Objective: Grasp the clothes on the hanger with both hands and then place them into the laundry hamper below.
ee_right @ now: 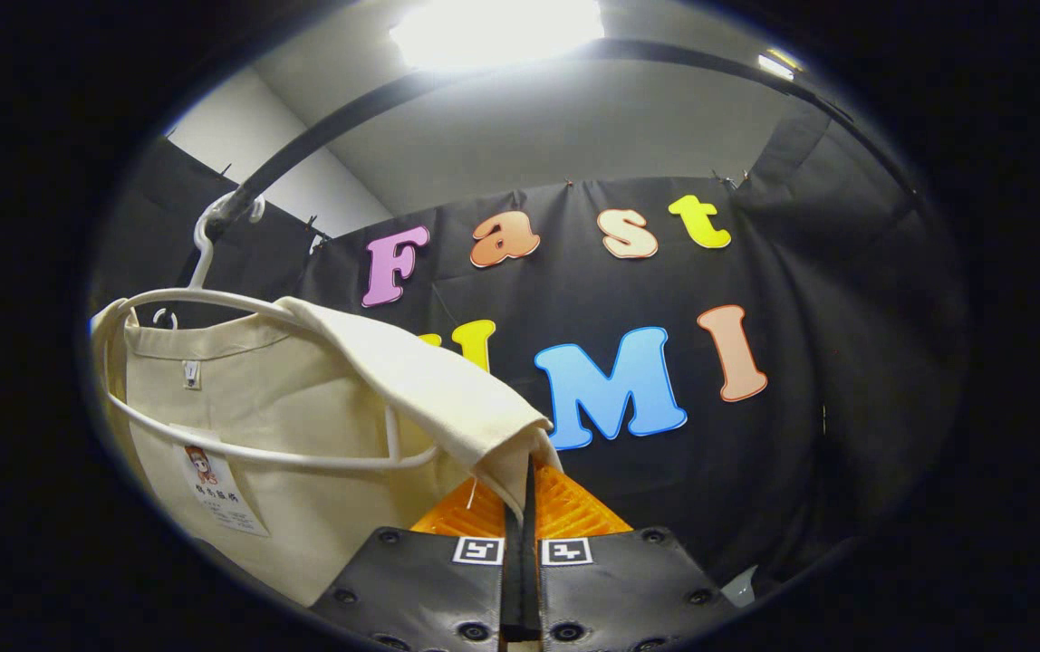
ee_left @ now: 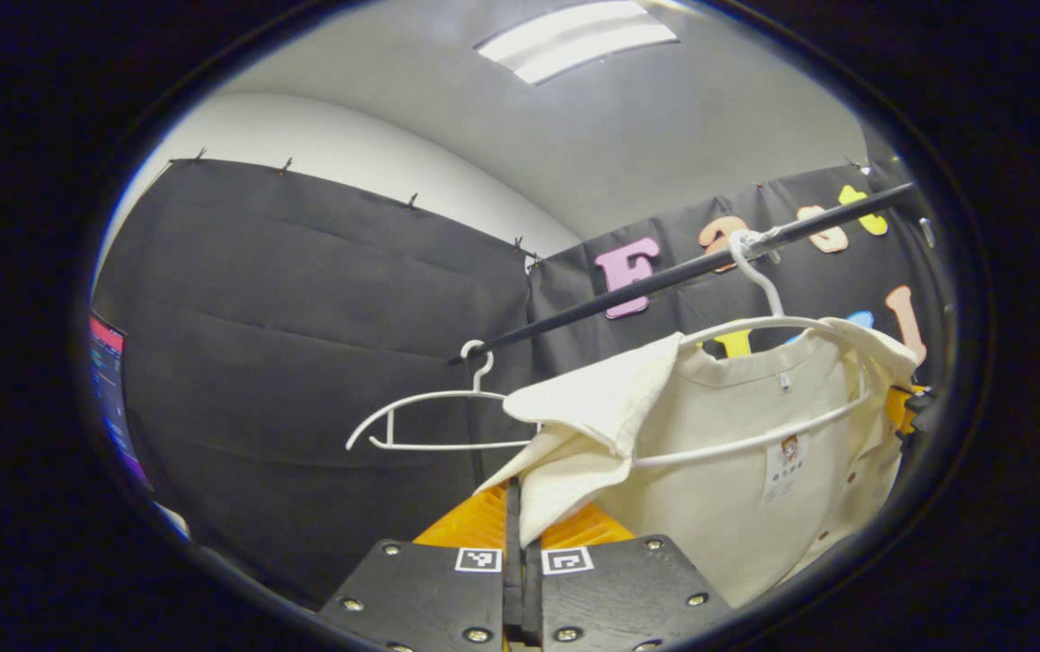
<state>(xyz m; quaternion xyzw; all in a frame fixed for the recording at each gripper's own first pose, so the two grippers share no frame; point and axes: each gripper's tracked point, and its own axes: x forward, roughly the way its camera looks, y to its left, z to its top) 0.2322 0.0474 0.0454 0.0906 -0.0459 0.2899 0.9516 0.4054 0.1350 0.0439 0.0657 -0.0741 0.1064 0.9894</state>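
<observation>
Below black rail [ee_left: 629,288], both raised grippers, left [ee_left: 520,516] and right [ee_right: 524,493], each pinching cream shirt [ee_left: 737,489] shoulders.

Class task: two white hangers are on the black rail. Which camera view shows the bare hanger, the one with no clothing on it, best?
The left gripper view: the empty hanger hangs whole from the rail, left of the cream shirt. In the right gripper view, at most a small white hook by the shirt's hanger might belong to it; I cannot tell.

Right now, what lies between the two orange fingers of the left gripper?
A fold of the cream cotton T-shirt, pinched between them, in the left gripper view.
</observation>
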